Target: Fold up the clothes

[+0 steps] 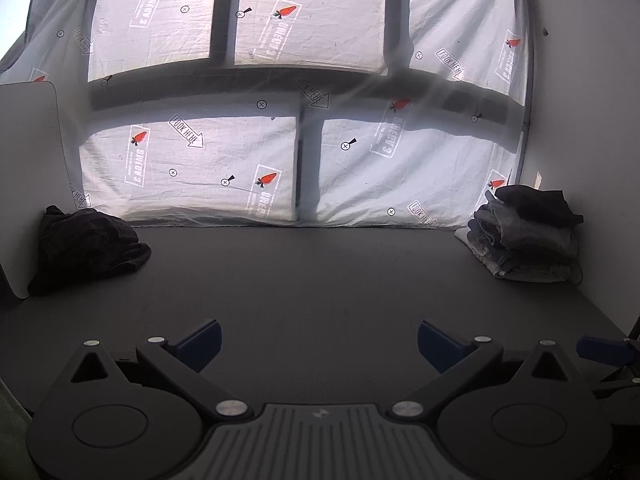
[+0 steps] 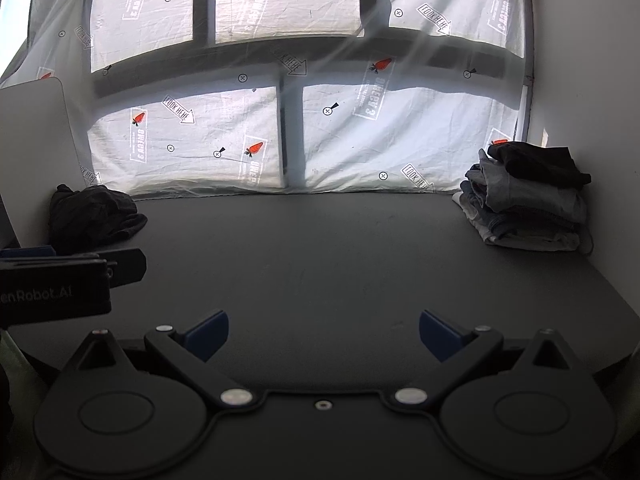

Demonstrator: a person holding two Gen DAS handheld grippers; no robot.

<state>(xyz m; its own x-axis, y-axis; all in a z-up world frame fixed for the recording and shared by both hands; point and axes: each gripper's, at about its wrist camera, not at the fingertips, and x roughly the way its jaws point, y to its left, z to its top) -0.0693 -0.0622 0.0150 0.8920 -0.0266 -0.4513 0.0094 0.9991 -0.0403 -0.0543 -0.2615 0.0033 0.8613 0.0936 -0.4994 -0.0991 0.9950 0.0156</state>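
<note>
Hovering over the near edge of the dark desk [image 1: 320,280], I've got both tools low and level. My left gripper [image 1: 318,342] has its blue fingers [image 1: 200,344] spread wide with nothing between them, only bare desk showing through the gap. My right gripper [image 2: 324,336] matches it: fingers [image 2: 208,334] apart, holding nothing. In the right wrist view the left gripper's black body pokes in at the left edge, just nearer than the crumpled garment; in the left wrist view a blue tip of the right gripper shows at the far right edge.

Taking the desk as my landmark, its middle is bare from the grippers out to the back. At its far left corner sits a crumpled black garment [image 1: 86,248], loose and unfolded, lying on the desk against a white panel [image 1: 28,168] that stands upright along the desk's left side. At the desk's far right corner there's a stack of folded clothes [image 1: 528,236], pale and denim-blue pieces below with a dark folded piece on top, tucked against the white wall [image 1: 584,120] on that side. Both piles are well apart from my fingers.

Beyond the desk's back edge hangs a white printed sheet [image 1: 240,168] with orange carrot marks and arrow labels, backlit through dark window bars.
</note>
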